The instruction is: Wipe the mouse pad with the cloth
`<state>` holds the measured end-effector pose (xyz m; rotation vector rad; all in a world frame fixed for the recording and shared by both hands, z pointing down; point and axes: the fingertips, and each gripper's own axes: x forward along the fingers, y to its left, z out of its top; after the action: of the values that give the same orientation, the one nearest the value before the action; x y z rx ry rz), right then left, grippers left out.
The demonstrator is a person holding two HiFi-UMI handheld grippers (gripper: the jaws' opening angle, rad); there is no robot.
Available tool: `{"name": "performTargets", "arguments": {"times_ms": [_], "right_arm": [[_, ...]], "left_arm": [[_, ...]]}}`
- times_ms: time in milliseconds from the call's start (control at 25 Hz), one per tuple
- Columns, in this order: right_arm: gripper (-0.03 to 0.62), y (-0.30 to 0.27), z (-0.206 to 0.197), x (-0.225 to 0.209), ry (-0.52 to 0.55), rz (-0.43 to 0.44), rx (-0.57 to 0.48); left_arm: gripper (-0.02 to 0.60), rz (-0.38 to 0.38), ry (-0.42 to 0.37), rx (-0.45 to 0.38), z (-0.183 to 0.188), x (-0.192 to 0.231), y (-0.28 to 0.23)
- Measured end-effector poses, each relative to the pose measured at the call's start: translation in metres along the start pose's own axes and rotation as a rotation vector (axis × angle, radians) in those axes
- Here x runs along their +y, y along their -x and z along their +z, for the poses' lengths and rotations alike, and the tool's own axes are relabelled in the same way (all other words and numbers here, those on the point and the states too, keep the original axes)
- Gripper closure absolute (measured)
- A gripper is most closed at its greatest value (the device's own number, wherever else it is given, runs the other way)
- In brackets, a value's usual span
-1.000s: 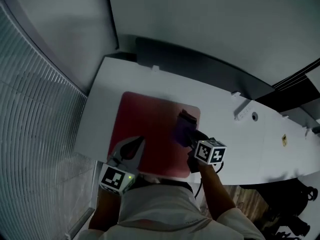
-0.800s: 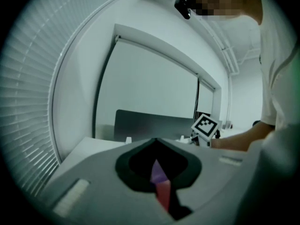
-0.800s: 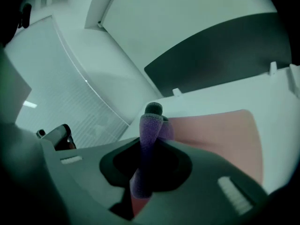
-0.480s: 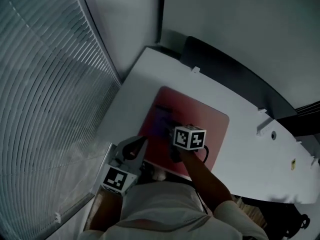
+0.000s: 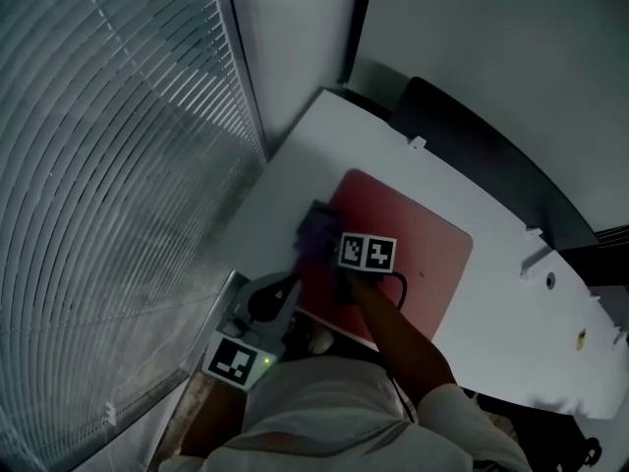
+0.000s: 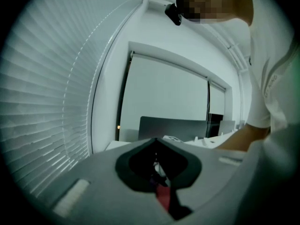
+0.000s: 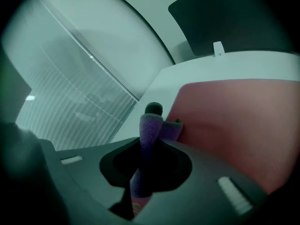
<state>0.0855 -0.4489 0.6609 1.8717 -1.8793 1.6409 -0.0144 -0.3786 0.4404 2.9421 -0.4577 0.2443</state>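
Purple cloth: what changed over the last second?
The right gripper, shut on the purple cloth, swept it leftward across the red mouse pad, from its right part to its left edge beside the white table. The head view also shifted. The left gripper stayed shut by the pad's near-left corner; nothing was let go.

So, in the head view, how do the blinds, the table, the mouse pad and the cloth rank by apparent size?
Largest to smallest:
1. window blinds
2. white table
3. red mouse pad, partly behind the arm
4. purple cloth
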Motion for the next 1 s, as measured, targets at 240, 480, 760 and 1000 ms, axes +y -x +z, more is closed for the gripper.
{"name": "performTargets", "arguments": {"times_ms": [240, 480, 760, 1000], "right_arm": [[0.545, 0.03, -0.011, -0.038, -0.076, -0.052, -0.013], [0.545, 0.078, -0.021, -0.08, -0.082, -0.11, -0.042], [0.545, 0.15, -0.044, -0.132, -0.09, -0.208, -0.075], [0.545, 0.207, -0.062, -0.199, -0.159, -0.283, -0.11]], "left_arm": [[0.58, -0.053, 0.073, 0.049, -0.001, -0.011, -0.01], [0.58, -0.096, 0.041, 0.037, 0.004, -0.033, -0.028], [0.58, -0.197, 0.018, 0.033, 0.014, -0.083, -0.056], [0.58, -0.285, 0.019, 0.04, 0.013, -0.127, -0.093]]}}
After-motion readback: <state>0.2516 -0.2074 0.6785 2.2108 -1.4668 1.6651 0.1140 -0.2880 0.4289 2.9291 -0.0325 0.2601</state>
